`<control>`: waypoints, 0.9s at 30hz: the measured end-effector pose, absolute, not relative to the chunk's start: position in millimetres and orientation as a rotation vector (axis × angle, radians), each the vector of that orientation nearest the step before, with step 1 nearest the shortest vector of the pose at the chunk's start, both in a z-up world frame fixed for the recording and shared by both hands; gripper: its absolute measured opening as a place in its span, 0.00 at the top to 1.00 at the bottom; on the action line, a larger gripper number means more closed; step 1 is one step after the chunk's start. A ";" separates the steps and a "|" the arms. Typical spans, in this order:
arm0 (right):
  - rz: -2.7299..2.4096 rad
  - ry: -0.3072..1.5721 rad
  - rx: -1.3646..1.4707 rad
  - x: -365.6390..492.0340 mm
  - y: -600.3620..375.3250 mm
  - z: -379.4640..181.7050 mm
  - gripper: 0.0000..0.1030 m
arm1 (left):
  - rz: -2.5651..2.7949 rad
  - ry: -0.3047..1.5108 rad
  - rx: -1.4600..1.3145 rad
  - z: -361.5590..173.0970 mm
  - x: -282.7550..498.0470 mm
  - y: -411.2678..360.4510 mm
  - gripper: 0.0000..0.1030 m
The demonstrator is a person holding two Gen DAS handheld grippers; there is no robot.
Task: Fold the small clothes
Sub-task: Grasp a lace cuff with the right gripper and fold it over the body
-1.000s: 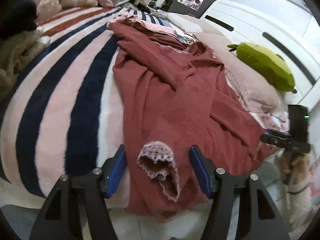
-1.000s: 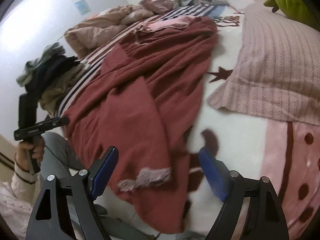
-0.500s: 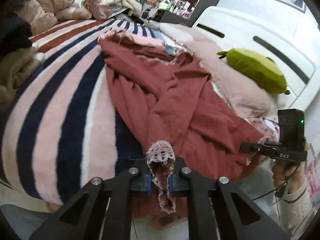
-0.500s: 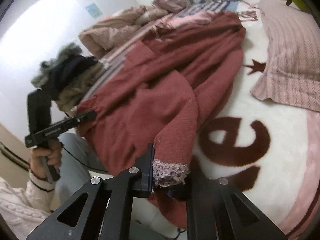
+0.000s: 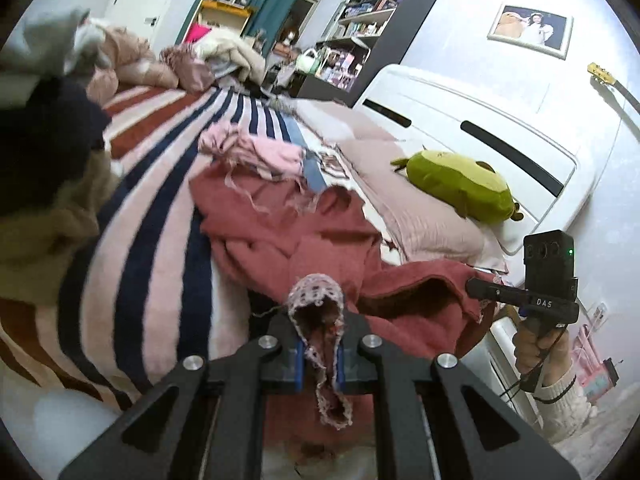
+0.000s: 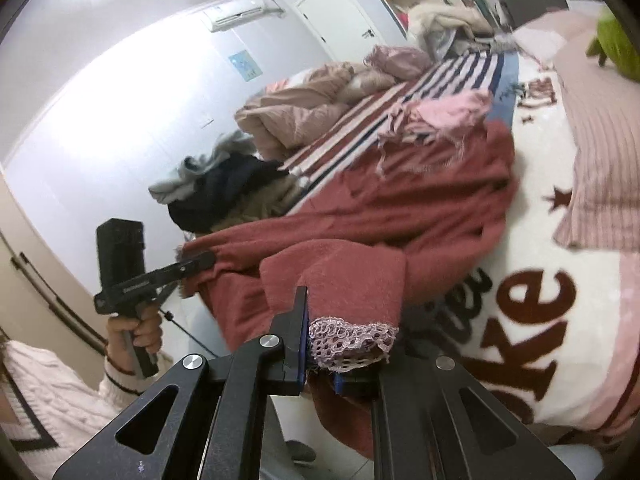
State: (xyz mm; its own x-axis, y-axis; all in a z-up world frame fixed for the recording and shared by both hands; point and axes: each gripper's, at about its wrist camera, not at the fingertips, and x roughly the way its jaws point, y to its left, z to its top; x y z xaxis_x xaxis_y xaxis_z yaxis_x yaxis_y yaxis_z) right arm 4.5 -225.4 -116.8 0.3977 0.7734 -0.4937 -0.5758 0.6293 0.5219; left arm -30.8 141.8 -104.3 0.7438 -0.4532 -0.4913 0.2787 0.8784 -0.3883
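Both clamped on lace cuffs: left gripper [image 5: 319,356], right gripper [image 6: 320,354]. Carry red garment [image 6: 420,200] level toward twelve o'clock, cuffs matched, fabric taut.

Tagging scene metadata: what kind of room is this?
Almost certainly a home bedroom: a bed with a striped blanket and white headboard, a green plush toy on a pillow, and a cluttered bookshelf behind.

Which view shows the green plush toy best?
The left wrist view: the green plush toy lies whole on the pink pillow by the headboard. The right wrist view catches only a cropped sliver of it at the upper right edge.
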 end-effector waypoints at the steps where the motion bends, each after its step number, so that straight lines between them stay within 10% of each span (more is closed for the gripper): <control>1: 0.861 0.768 0.284 7.5 -223.8 -111.9 0.96 | -0.400 0.605 -0.288 -102.3 -25.4 142.1 0.92; 20: 0.557 1.044 0.107 237.9 -193.9 -174.2 0.94 | -0.309 0.910 -0.170 -174.2 245.1 147.1 0.86; 24: 0.604 1.077 0.142 233.7 -199.3 -185.9 0.75 | -0.382 0.935 -0.221 -172.9 236.1 148.7 0.32; 27: 0.636 1.062 0.156 219.7 -208.1 -176.0 0.45 | -0.411 0.902 -0.199 -155.4 210.4 149.6 0.22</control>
State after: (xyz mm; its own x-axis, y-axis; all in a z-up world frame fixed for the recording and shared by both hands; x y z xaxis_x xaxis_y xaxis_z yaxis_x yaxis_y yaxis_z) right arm 219.7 -208.1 -176.0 0.3278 0.5560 -0.7638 -0.4107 0.8119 0.4148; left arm 210.4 149.6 -155.4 0.5494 -0.4269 -0.7183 0.2626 0.9043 -0.3366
